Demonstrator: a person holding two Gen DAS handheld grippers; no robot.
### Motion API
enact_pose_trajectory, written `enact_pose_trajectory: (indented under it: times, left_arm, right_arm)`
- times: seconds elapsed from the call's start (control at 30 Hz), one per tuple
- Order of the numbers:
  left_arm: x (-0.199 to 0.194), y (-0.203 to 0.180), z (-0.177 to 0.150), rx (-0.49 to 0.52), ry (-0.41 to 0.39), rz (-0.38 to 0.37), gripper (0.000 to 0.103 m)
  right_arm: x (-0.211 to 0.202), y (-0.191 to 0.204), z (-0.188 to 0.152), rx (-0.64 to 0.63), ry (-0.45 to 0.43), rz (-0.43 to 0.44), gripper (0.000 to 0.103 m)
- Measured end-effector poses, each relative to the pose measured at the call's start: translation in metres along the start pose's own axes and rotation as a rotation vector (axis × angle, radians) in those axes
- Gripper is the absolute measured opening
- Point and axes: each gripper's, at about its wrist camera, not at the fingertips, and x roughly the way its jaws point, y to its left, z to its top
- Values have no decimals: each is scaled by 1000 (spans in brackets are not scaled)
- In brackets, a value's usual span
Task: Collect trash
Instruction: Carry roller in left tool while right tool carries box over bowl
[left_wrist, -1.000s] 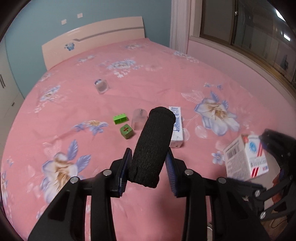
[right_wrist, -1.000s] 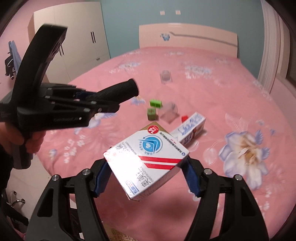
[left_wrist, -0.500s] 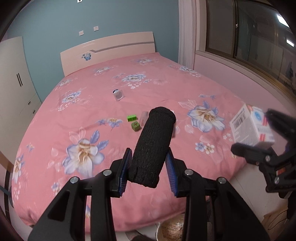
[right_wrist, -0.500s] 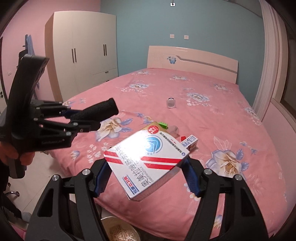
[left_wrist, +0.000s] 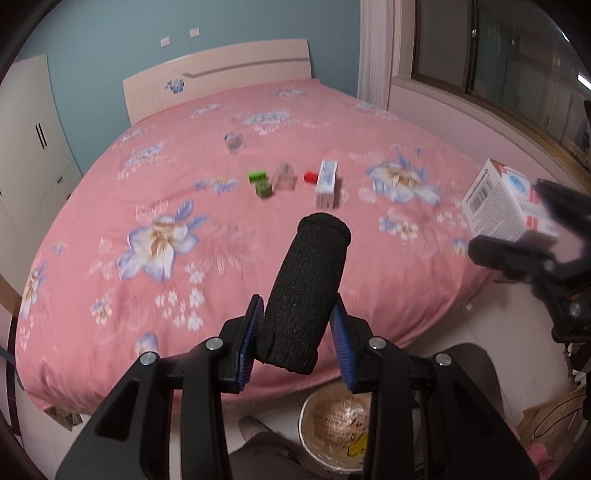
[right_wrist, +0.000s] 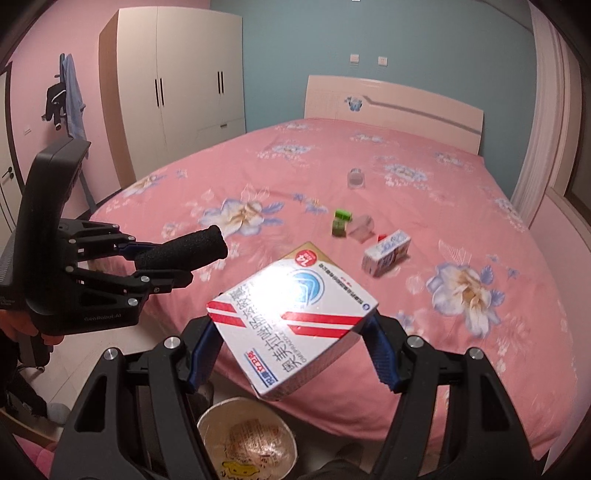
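My left gripper (left_wrist: 297, 341) is shut on a black foam cylinder (left_wrist: 306, 291), held over the foot of the pink bed (left_wrist: 110, 258). It also shows in the right wrist view (right_wrist: 155, 264) with the cylinder (right_wrist: 183, 251). My right gripper (right_wrist: 291, 350) is shut on a white medicine box with red stripes (right_wrist: 291, 314), also seen at the right of the left wrist view (left_wrist: 506, 201). A round bin lined with printed paper (left_wrist: 338, 424) stands on the floor below both grippers and shows in the right wrist view (right_wrist: 247, 439).
On the bed lie a small white carton (left_wrist: 327, 182), a red block (left_wrist: 311, 177), two green blocks (left_wrist: 260, 182), a clear cup on its side (left_wrist: 284, 177) and a glass jar (left_wrist: 234, 142). A wardrobe (right_wrist: 173, 85) stands at the left, a window (left_wrist: 498, 62) at the right.
Both grippers have drawn back from the bed toward its foot with their loads. The bin on the floor has come into full view below them.
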Motion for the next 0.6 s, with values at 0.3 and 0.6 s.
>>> enact_pose_trajectory:
  times: [0.3, 0.6]
  left_arm:
    - [38, -9, -42, -12, 91, -3, 39]
    - [78, -12, -83, -32, 196, -13, 39]
  right_arm:
    - [36, 5, -47, 37, 100, 29, 69]
    - [77, 8, -91, 72, 201, 64, 69]
